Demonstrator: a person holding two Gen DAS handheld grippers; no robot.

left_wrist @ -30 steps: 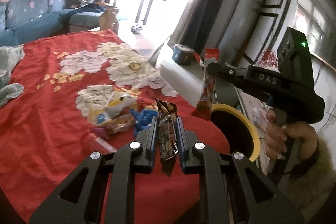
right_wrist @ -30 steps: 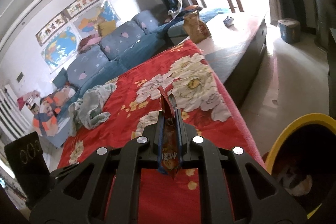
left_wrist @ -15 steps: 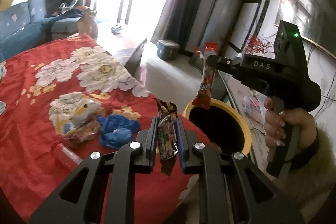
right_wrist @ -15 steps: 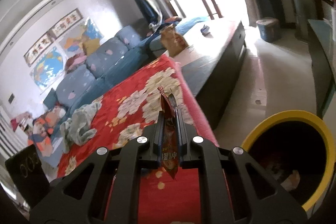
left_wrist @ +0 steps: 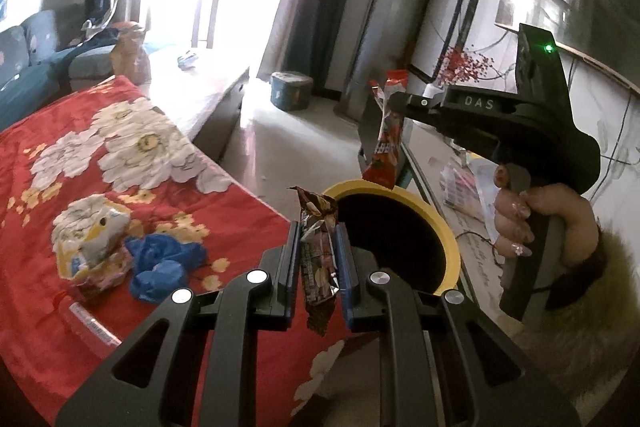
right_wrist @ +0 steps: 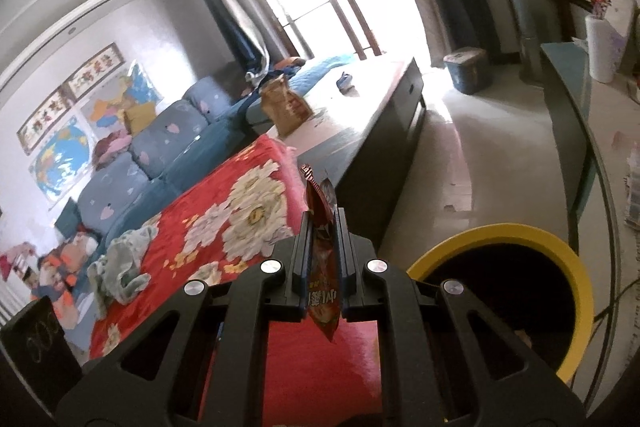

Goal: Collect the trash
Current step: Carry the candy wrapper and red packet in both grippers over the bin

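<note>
My left gripper is shut on a brown snack wrapper, held upright at the near left rim of the yellow-rimmed trash bin. In the same view my right gripper, held by a hand, grips a red snack wrapper that dangles over the bin's far rim. The right wrist view shows that gripper shut on the red wrapper, with the trash bin at lower right. More trash lies on the red floral blanket: a yellow-white bag and a blue crumpled wrapper.
A clear tube lies near the blanket's front edge. A dark low table stretches behind the blanket, with a blue sofa to its left. A small blue bin stands on the tiled floor. A glass-topped stand runs along the right.
Both grippers have swung right, off the blanket toward the yellow bin, each still holding its wrapper. The bin now fills more of both views.
</note>
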